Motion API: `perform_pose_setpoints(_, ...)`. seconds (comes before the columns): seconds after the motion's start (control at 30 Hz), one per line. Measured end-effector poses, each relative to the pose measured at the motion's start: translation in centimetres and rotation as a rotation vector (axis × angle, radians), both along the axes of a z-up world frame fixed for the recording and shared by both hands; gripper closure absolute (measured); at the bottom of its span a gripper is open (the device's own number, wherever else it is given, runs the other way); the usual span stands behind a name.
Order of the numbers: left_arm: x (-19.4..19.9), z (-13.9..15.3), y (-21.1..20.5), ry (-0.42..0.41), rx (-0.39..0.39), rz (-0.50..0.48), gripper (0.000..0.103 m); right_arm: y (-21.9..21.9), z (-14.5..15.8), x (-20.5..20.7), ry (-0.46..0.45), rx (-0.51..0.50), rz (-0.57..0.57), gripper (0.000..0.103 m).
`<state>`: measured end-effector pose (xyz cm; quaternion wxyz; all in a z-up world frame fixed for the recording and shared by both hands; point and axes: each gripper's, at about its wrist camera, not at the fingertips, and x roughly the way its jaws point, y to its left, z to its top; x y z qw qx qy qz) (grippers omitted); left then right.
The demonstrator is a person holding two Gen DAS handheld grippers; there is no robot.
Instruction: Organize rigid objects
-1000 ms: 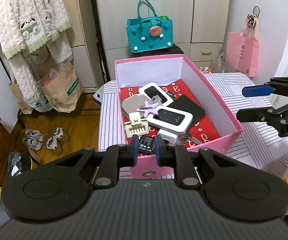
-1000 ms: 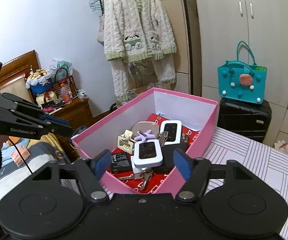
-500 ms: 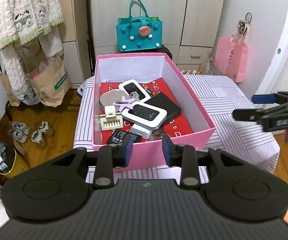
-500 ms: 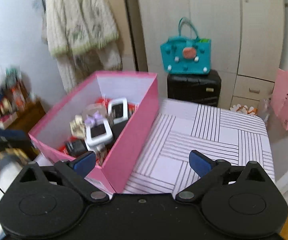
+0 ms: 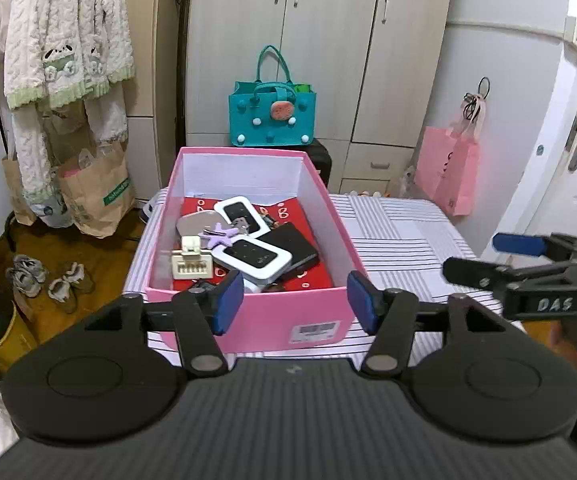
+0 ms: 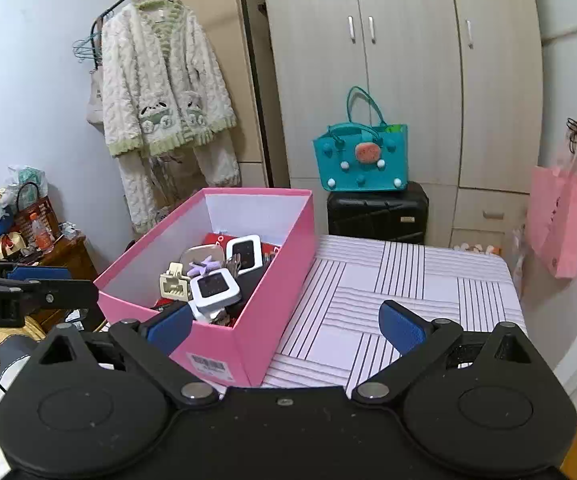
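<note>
- Hovering low in frame, left hand-held gripper [image 5: 295, 306] has its blue pads spread wide, nothing between them, in front of the pink box's near wall.
- Right hand-held gripper [image 6: 286, 328] also gapes wide and empty, bottom of its view, box corner between the pads.
- Pink box [image 5: 248, 318] sits on the striped table [image 5: 400, 240], centre frame.
- Inside, piled together: beige connector [image 5: 190, 261], two white routers [image 5: 255, 258], purple star clip [image 5: 221, 233], black flat device [image 5: 293, 246].
- Teal bag [image 5: 271, 118] on a black suitcase [image 6: 376, 212], upper centre, behind.
</note>
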<state>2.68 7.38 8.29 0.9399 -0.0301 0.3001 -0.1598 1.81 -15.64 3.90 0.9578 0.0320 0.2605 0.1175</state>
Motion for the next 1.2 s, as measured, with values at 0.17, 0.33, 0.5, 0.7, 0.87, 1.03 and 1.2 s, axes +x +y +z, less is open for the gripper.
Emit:
perform_pose_setpoints(0.17,-0.8,-0.7,-0.6,-0.023,0.015,0.064,0.036,0.3,0.2,-2.0,-0.053,-0.011,-0.030,0.002)
perform_pose_setpoints(0.33,-2.2,-1.3,-0.7,-0.058,0.033,0.163,0.028,-0.4,0.5,-4.0,-0.096,-0.015,-0.072,0.002)
perform_pose_setpoints(0.5,-4.4,-1.4,-2.1,-0.173,0.136,0.209,0.014,-0.9,0.1,-5.6,-0.084,-0.006,-0.088,0.002)
perform_pose_setpoints(0.7,-4.5,-1.8,-3.7,-0.164,0.160,0.177,0.000,-0.9,-0.1,-6.5,-0.106,-0.050,-0.146,0.002)
perform_pose_setpoints(0.87,-3.6,-2.5,-4.3,-0.118,0.175,0.213,0.000,-1.6,-0.3,-6.7,-0.094,-0.040,-0.149,0.002)
perform_pose_setpoints(1.03,-3.5,-3.0,-4.7,-0.090,0.199,0.248,0.000,-2.3,-0.6,-6.9,-0.091,-0.043,-0.194,0.002)
perform_pose_setpoints(1.2,-3.5,-3.6,-5.3,-0.071,0.228,0.246,0.000,-2.6,-1.4,-7.2,-0.095,-0.065,-0.246,0.002)
